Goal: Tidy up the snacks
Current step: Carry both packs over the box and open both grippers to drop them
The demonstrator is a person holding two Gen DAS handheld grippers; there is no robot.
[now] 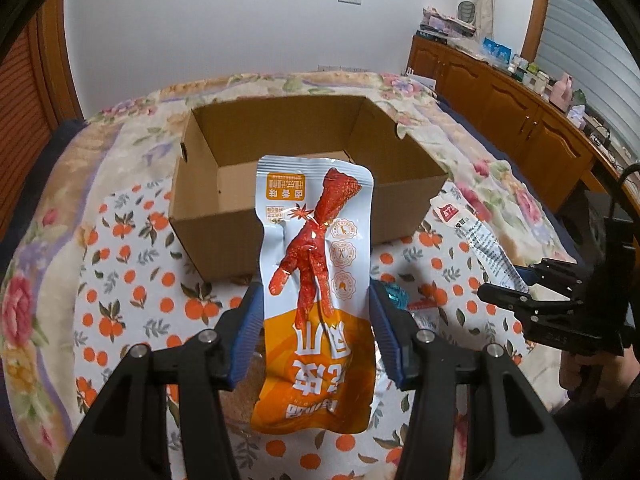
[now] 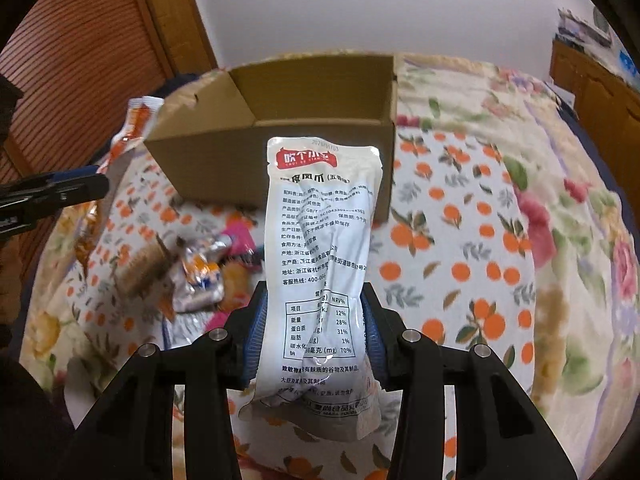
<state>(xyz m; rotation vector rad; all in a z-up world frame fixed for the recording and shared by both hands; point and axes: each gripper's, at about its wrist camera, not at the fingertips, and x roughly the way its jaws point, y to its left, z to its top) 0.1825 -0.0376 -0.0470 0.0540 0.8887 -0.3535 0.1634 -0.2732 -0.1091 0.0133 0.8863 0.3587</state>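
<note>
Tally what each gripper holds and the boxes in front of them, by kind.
Chicken-feet snack packets held: 2, the front-facing packet in the left gripper, the back-facing packet in the right gripper
Cardboard box: 1
Total: 3

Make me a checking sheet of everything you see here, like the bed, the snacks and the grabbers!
Surface: orange-print cloth over a flowery bedspread.
Job's things: open cardboard box, nothing seen inside; chicken-foot packet; white packet showing its label side.
Clutter: loose snacks lying beside the box.
Grippers: left gripper clamps the chicken-foot packet; right gripper clamps the white packet.
Cables: black cable by the right gripper.
Surroundings: wooden cabinets, white wall.
</note>
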